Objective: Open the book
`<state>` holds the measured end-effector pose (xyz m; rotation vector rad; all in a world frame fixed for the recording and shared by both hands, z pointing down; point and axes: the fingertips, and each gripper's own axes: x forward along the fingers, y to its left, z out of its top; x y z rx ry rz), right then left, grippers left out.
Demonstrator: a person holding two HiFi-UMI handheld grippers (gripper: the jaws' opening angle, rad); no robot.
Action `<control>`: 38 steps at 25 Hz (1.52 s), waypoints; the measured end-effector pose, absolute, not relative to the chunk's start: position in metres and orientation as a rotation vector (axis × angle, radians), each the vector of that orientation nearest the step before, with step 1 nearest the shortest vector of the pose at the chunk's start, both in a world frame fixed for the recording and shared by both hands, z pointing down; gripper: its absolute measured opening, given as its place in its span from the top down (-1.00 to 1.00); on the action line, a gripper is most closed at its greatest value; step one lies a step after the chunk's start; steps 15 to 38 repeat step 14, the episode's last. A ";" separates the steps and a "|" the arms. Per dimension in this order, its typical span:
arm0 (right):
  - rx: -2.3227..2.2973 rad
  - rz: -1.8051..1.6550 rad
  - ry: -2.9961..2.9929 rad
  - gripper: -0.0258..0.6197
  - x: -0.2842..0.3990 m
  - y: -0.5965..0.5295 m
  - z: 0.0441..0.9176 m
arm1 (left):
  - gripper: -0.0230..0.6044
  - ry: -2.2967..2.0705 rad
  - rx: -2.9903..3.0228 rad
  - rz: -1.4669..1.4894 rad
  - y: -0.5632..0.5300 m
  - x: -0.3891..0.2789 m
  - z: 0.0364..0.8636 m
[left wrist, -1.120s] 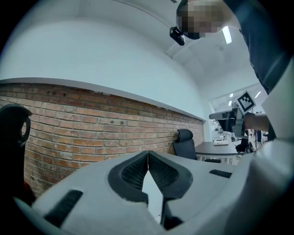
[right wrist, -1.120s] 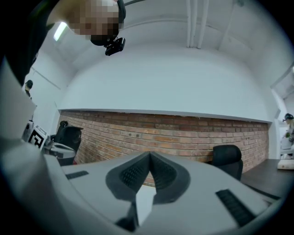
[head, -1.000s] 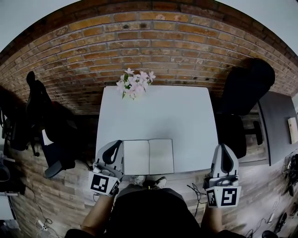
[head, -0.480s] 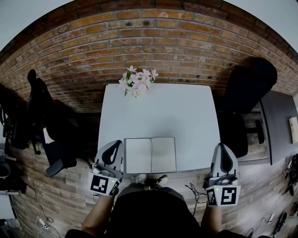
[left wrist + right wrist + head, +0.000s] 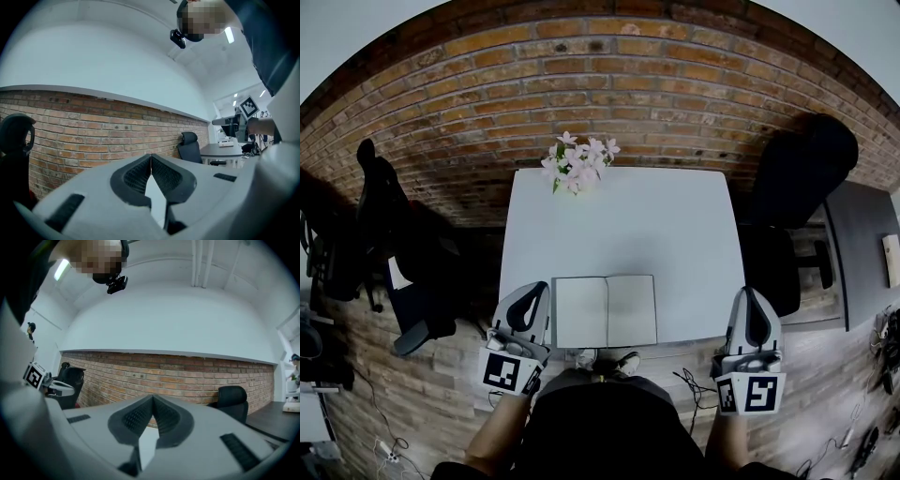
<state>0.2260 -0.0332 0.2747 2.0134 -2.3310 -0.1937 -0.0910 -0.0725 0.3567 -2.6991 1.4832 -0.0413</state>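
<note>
A: Starting with the left gripper (image 5: 151, 158): jaws pressed together, nothing between them. Same on the right gripper (image 5: 152, 400), clenched on air. Both pointing level, held at the near corners of the white table (image 5: 619, 216).

B: And the book (image 5: 605, 311)?

A: Lying flat near the table's front edge, between the two grippers. Just beside the left one, well apart from the right. Spread open already, two pale pages up, crease down the middle.

B: So little left to lift, by the look of it.

A: Likely none. Best to keep both tools off the paper: no pinching a leaf, no dragging the book toward the edge. For a rising page, press lightly beside the crease with closed tips.

B: Anything to steer clear of?

A: Only the flowers (image 5: 577, 161) at the far edge, well apart.
</note>
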 end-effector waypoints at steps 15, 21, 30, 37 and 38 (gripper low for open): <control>2.025 -0.213 -2.327 0.88 0.227 -0.030 0.271 | 0.84 1.466 -2.699 -0.034 -0.071 -0.089 0.356; 2.025 -0.213 -2.327 0.88 0.227 -0.030 0.271 | 0.84 1.466 -2.699 -0.034 -0.071 -0.089 0.356; 2.025 -0.213 -2.327 0.88 0.227 -0.030 0.271 | 0.84 1.466 -2.699 -0.034 -0.071 -0.089 0.356; 2.025 -0.213 -2.327 0.88 0.227 -0.030 0.271 | 0.84 1.466 -2.699 -0.034 -0.071 -0.089 0.356; 2.025 -0.213 -2.327 0.88 0.227 -0.030 0.271 | 0.84 1.466 -2.699 -0.034 -0.071 -0.089 0.356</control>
